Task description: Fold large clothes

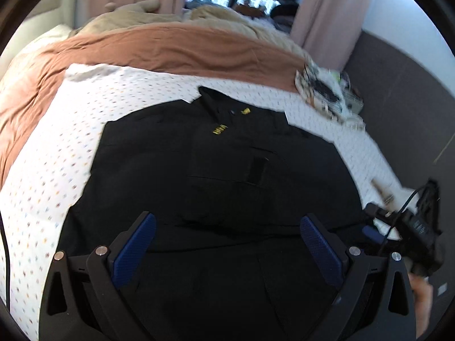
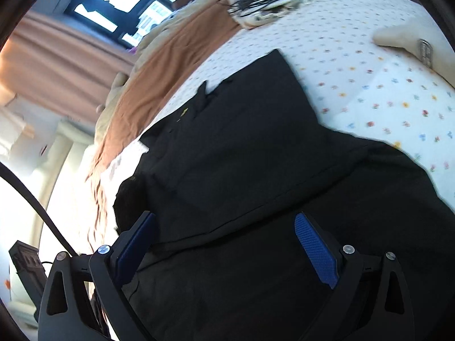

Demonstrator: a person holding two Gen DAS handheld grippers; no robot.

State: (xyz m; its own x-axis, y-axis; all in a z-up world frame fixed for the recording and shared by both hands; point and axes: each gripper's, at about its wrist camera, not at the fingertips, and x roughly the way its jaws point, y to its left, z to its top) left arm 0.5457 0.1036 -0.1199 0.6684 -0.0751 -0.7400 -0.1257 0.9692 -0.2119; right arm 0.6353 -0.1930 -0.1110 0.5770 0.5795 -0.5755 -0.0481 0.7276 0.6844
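A large black shirt (image 1: 216,176) with small yellow marks near its collar lies spread on the flowered white bedsheet (image 1: 57,153). My left gripper (image 1: 227,227) hovers over the shirt's near hem, open, with nothing between its blue pads. At the right edge of the left wrist view, the right gripper (image 1: 372,231) appears, held by a hand. In the right wrist view the same black shirt (image 2: 256,170) fills the middle, tilted. My right gripper (image 2: 224,227) is open above it, its blue pads wide apart and holding nothing.
A brown blanket (image 1: 176,48) and beige bedding (image 1: 227,17) lie at the far side of the bed. A patterned bundle with black cords (image 1: 327,96) sits at the bed's right edge. Pink curtains (image 1: 327,14) and a window stand behind. A beige item (image 2: 406,39) rests on the sheet.
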